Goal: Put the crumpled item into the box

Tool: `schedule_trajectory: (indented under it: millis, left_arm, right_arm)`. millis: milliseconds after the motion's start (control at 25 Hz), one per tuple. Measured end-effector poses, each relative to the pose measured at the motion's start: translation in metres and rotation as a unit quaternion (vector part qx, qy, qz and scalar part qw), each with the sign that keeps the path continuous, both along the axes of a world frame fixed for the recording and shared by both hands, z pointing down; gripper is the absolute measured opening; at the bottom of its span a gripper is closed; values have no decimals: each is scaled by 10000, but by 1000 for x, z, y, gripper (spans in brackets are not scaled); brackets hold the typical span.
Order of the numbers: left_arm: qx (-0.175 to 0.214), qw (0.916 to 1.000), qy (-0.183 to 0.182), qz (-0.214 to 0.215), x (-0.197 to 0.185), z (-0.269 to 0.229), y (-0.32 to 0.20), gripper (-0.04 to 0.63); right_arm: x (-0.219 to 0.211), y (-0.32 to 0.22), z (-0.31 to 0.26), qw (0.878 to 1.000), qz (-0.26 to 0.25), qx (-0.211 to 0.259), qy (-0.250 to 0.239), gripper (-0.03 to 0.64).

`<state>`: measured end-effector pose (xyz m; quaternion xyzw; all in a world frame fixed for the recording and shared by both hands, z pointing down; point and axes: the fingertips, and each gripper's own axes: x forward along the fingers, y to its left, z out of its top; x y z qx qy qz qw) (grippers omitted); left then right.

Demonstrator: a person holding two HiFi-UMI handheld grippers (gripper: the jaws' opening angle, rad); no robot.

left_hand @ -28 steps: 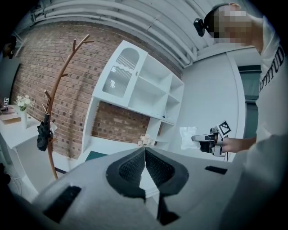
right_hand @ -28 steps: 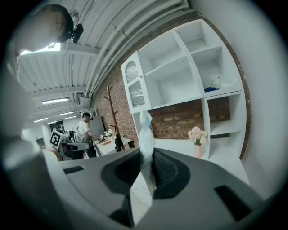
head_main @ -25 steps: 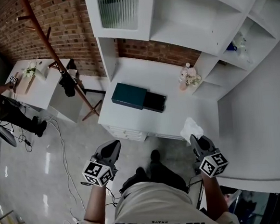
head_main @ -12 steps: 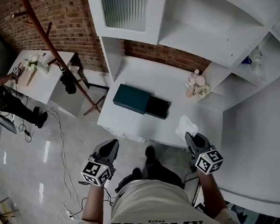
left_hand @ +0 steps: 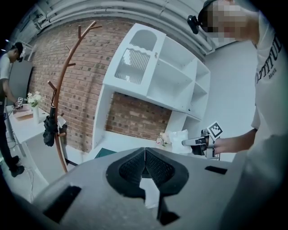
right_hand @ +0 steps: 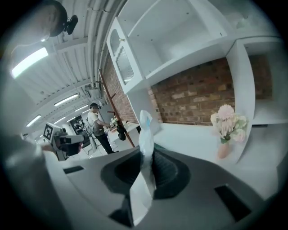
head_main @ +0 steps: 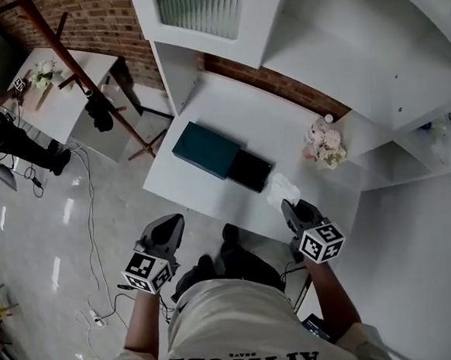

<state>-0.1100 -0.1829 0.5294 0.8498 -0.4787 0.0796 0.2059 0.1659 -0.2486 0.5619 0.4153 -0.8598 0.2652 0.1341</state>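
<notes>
Head view: the right tongs are clenched on the crumpled item, a white, paper-like wad that projects forward beyond the tips. The right gripper view confirms the grasp. Both jaws of the right tongs press against the crumpled item, which stands upright between them and rises above the tips. A loose tail of it hangs back toward the camera.

The left tongs are clenched and empty. In the left gripper view the jaws of the left tongs meet along a closed seam with nothing between them.

Positions, referenced to the tongs:
- The box lies on the white surface, ahead of the right tongs and to their left. It is dark teal, with a black section extending from the end nearer the right tongs.
- The crumpled item is close to that black section, on its right side, and is not inside the box.
- The left tongs are short of the near edge of the surface, over the floor, well apart from the box.
- A flower vase stands ahead of the right tongs and slightly to their right.
- A coat rack stands ahead of the left tongs, to their left.
</notes>
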Motion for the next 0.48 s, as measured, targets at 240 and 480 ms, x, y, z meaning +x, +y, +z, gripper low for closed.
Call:
schedule_trajectory:
  millis: [240, 480]
  left_arm:
    - [-146, 9995, -161, -240, 21, 8, -16, 28]
    - [-285, 9982, -160, -500, 31, 24, -30, 28]
  right_arm:
    - [0, -35, 39, 9986, -372, -386, -21, 66]
    - [-8, -59, 79, 9952, -622, -748, -46, 66]
